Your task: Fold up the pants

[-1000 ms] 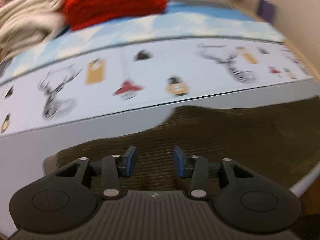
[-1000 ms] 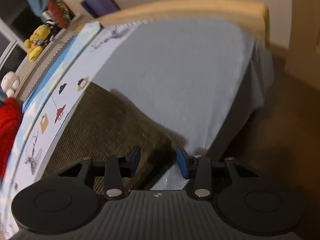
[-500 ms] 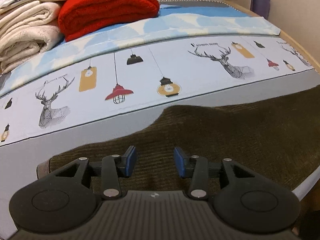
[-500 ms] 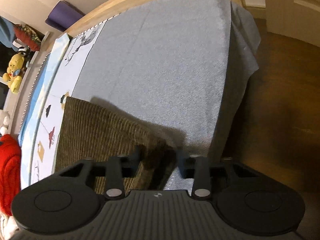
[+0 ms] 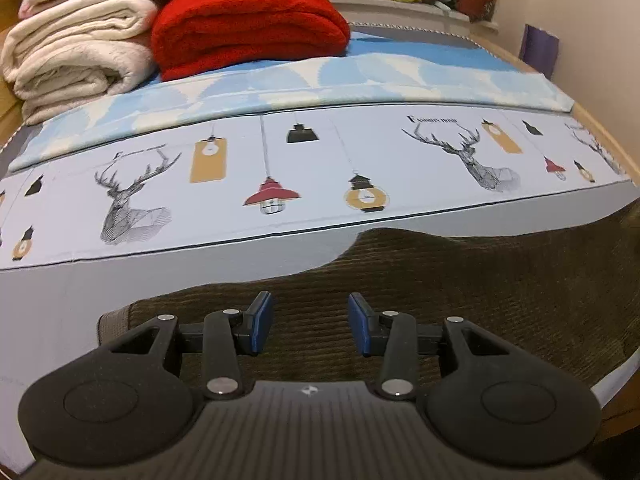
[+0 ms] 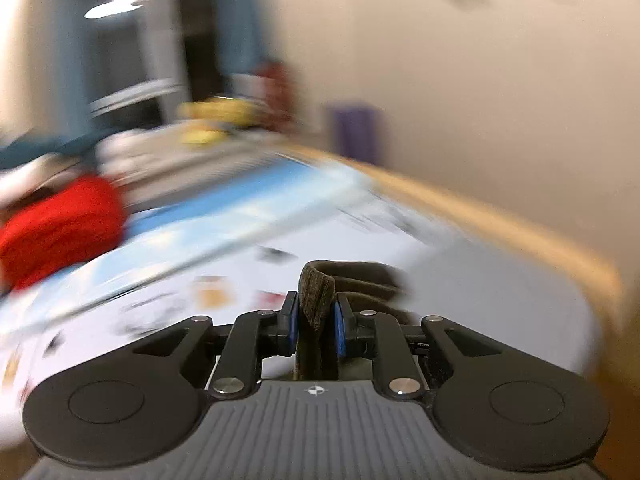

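In my left view, my left gripper [image 5: 308, 328] hangs part open over the brown pants [image 5: 460, 300], holding nothing; they spread toward 3 o'clock on the bed [image 5: 60, 300]. In my blurry right view, my right gripper [image 6: 314, 322] is closing on a pants fold at 12 o'clock.

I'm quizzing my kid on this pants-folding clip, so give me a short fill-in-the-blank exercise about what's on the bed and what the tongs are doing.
1. The brown corduroy pants lie on the ____.
2. The folded blanket beside the cream one is ____.
3. The right tongs are closing on a fold of the ____.
4. Between the pads of the left tongs there is ____.

Missing words: bed; red; pants; nothing
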Demonstrator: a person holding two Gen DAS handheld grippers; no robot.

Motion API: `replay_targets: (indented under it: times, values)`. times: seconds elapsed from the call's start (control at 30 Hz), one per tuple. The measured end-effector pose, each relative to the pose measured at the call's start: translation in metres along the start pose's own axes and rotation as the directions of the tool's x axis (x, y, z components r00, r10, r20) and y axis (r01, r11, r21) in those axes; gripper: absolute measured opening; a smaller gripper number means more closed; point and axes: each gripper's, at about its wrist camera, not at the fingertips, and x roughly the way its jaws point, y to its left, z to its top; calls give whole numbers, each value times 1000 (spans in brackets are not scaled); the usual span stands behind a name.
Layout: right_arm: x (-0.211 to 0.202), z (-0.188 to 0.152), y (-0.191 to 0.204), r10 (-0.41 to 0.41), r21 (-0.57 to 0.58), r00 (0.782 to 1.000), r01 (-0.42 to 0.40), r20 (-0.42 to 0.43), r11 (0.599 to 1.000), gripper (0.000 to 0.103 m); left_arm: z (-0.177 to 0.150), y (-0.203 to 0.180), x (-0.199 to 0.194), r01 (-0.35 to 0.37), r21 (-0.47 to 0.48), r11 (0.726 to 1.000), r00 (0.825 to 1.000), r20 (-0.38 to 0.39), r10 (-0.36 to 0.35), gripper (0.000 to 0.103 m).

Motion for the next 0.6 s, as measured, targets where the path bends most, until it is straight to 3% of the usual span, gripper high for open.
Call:
replay_targets:
  times: [0.07, 0.13, 0.2, 0.27, 0.33, 0.4, 0.43, 0.5, 0.57, 0.6]
  values:
    - [-18, -11, 75, 150, -159, 988, -144, 25, 977, 18, -5, 13, -3, -9, -15, 1000, 1000, -2, 9, 46]
    - [-33, -34, 137, 261, -301, 965, -244, 15, 922, 18, -10, 26, -6, -22, -28, 999, 1000, -8, 22, 46]
    - [-43, -76, 196, 380, -429, 924, -358, -37, 830, 18, -14, 42, -9, -35, -49, 998, 999, -11, 34, 46]
    - [-45, -129, 243, 465, -504, 870, -478, -162, 719, 19, -17, 59, -13, -44, -80, 996, 999, -18, 42, 46]
    - [-40, -183, 277, 462, -573, 824, -563, -329, 595, 19, -19, 75, -16, -46, -116, 992, 999, -21, 44, 46]
    - [-30, -234, 296, 404, -619, 779, -627, -479, 474, 19, -21, 87, -19, -52, -144, 988, 998, -24, 49, 46]
    - [-29, -245, 300, 388, -637, 773, -634, -502, 439, 19, -22, 93, -19, -58, -157, 986, 998, -30, 54, 46]
    - [-35, -247, 310, 373, -704, 801, -593, -468, 392, 19, -23, 101, -19, -59, -179, 982, 998, -41, 53, 46]
    - [-35, -234, 308, 380, -686, 801, -595, -462, 419, 20, -24, 107, -20, -45, -192, 980, 998, -42, 38, 46]
    - [-35, -231, 305, 379, -670, 791, -610, -481, 423, 21, -23, 108, -20, -42, -192, 980, 999, -40, 35, 46]
